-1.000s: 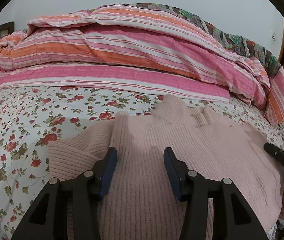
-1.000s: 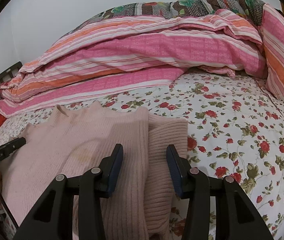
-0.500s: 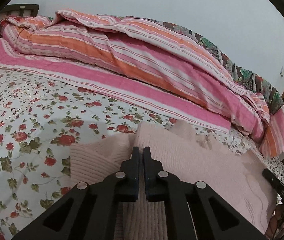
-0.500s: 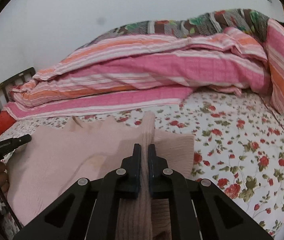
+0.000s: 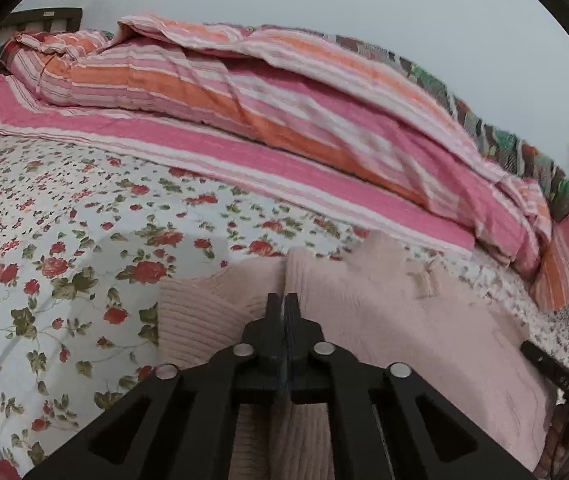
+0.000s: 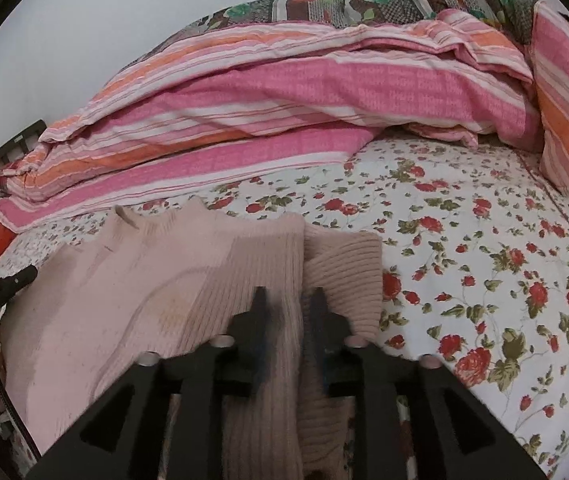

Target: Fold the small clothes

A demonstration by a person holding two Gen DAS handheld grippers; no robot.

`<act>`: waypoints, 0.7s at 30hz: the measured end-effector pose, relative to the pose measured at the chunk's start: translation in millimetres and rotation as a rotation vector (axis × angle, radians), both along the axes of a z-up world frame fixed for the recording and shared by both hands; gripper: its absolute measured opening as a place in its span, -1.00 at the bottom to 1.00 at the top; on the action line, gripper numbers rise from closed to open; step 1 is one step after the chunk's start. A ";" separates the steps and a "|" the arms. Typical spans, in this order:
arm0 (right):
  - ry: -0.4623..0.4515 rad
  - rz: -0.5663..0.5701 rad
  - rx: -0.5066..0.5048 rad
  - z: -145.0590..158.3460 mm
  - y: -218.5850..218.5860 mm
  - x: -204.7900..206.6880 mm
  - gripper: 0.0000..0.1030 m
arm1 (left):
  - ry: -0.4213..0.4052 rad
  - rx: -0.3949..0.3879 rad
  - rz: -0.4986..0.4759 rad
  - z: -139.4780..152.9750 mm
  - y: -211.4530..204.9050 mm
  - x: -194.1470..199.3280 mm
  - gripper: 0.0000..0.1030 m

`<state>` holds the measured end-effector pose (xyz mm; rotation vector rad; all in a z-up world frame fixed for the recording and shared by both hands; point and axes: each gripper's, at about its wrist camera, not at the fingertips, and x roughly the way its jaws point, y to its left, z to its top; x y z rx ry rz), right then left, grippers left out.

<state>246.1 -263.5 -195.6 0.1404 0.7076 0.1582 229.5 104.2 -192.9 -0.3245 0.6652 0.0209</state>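
Lying flat on the flowered bedsheet (image 5: 64, 240), a pale pink ribbed sweater (image 5: 424, 340) has its collar pointing toward the striped quilt (image 5: 284, 120) heaped along the far side, so its long axis runs away from both grippers, hem nearest them. Left gripper (image 5: 284, 312): jaws pressed together, a thin ridge of knit rising just ahead of the tips; they appear clamped on the sweater's near hem, at the seam where the folded-in sleeve (image 5: 204, 312) meets the body. Right gripper (image 6: 284, 312): blurred with motion, jaws a little apart with a raised band of the sweater (image 6: 144, 300) running up between them; whether they pinch it firmly I cannot tell. From that side the other folded sleeve (image 6: 344, 276) lies just right of the jaws. Both tools sit at the hem end, one toward each side, about equally near the cloth; the tip of the left one shows at the left edge of the right view, and likewise the right one at the right edge of the left view. Judgement: sleeves are already turned in, so the fold left is hem toward collar, carried straight ahead along the long axis. Risk: an uneven lift would skew the fold or let the right side slip.
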 end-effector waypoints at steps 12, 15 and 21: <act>-0.001 -0.042 0.059 26.0 -25.8 -34.6 0.06 | 0.011 -0.037 -0.048 -1.6 0.0 -1.5 -0.49; 0.019 -0.032 0.092 27.5 -30.1 -51.8 0.06 | 0.014 -0.053 -0.050 -1.2 1.7 -3.2 -0.49; 0.068 -0.030 0.064 11.6 -31.5 -96.1 0.06 | 0.027 -0.078 -0.076 0.3 4.4 -12.1 -0.48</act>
